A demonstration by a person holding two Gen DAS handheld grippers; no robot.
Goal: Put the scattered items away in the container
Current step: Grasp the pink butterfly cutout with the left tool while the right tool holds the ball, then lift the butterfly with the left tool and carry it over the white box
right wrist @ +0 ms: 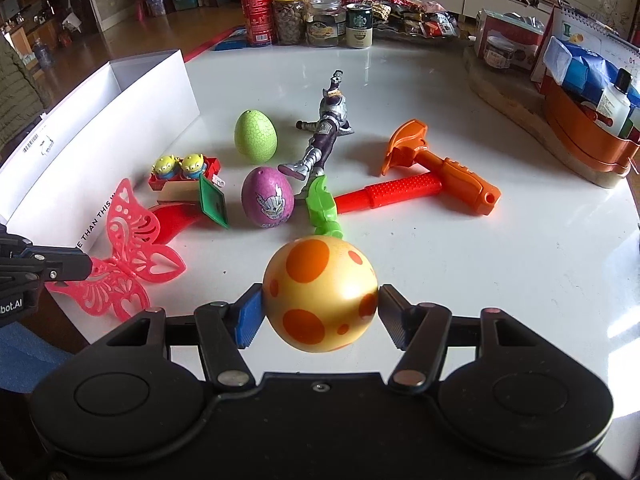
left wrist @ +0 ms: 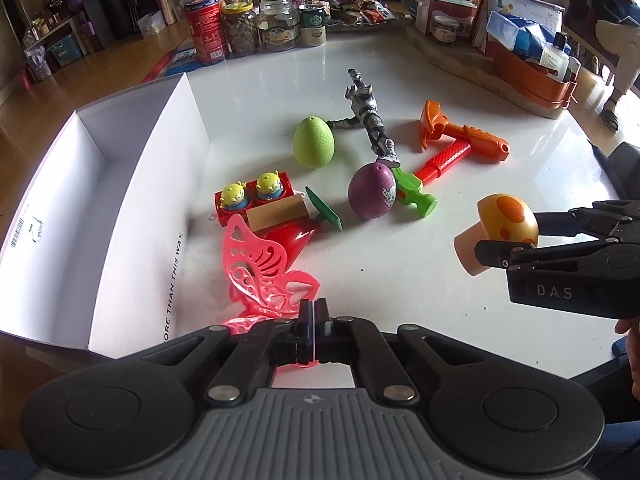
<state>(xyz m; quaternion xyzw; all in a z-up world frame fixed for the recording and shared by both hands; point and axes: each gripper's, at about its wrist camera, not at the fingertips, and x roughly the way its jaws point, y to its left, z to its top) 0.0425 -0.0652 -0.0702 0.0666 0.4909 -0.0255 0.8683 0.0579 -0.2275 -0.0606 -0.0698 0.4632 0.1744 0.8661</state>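
My left gripper (left wrist: 314, 309) is shut on the edge of a pink cut-out butterfly (left wrist: 262, 268), held just above the white table beside the open white box (left wrist: 132, 184). From the right wrist view the same butterfly (right wrist: 128, 256) hangs from the left gripper (right wrist: 90, 268) at the left edge. My right gripper (right wrist: 320, 310) is shut on a yellow mushroom toy with orange spots (right wrist: 320, 296); in the left wrist view this mushroom (left wrist: 506, 222) sits in the right gripper (left wrist: 516, 240), off the table. On the table lie a green egg (left wrist: 314, 142), a purple egg (left wrist: 372, 196) and a silver action figure (left wrist: 370, 118).
An orange toy hammer (left wrist: 464, 132), a red and green toy hammer (left wrist: 430, 168), a red block with two alien figures (left wrist: 250, 194) and a red cone piece (left wrist: 294, 238) lie nearby. Jars and cans (left wrist: 256, 26) line the far edge. An orange tray (left wrist: 532, 80) stands at the right.
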